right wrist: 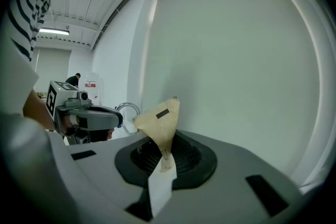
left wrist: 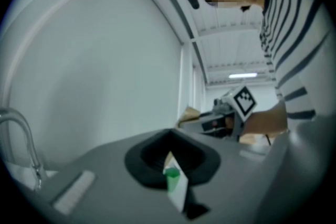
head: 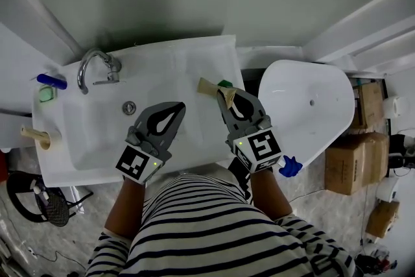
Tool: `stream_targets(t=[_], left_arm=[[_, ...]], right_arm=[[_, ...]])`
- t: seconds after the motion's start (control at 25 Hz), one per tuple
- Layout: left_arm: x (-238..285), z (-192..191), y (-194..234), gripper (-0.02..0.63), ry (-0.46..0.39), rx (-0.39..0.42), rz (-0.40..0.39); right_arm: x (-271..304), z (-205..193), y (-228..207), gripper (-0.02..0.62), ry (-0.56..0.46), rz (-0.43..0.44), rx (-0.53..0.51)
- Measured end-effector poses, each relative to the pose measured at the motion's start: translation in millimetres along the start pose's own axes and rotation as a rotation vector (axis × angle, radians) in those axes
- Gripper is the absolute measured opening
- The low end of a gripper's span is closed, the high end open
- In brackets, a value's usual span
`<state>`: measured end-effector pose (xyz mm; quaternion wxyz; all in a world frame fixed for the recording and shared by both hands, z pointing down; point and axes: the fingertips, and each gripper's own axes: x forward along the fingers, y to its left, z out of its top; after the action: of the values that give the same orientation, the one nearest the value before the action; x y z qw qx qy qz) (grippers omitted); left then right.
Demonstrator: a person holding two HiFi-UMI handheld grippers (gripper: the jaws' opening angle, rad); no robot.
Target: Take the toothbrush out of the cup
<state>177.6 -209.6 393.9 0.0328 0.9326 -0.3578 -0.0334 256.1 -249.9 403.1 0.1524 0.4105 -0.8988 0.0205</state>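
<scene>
Right claw (head: pixel 227 98): I've got it clamped on the tan toothbrush (head: pixel 209 86).
Toothbrush place: in that claw, over the back right corner of the sink (head: pixel 97 152).
Long axis: runs on from the jaws, free end aimed left toward the faucet (head: pixel 97 68).
Left claw (head: pixel 179 107): jaws pressed together, over the sink.

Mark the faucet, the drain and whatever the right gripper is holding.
faucet (head: pixel 112 66), head view, body at the spout's base.
drain (head: pixel 130 108), head view, metal centre.
tan folded piece (right wrist: pixel 157 119), right gripper view, its broad upper part.
</scene>
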Motion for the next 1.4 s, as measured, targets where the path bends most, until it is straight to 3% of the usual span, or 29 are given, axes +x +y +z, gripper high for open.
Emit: stream_targets(t=[0.96,1.4], left_arm=[[-102,21,24,0.007,-0.039,0.014,0.079],[-166,24,32,0.006,-0.044,0.029,0.060]], right_arm=[[16,36,110,0.037,-0.030,0.087,-0.044],[25,48,176,0.035,-0.050,0.084,-0.046]])
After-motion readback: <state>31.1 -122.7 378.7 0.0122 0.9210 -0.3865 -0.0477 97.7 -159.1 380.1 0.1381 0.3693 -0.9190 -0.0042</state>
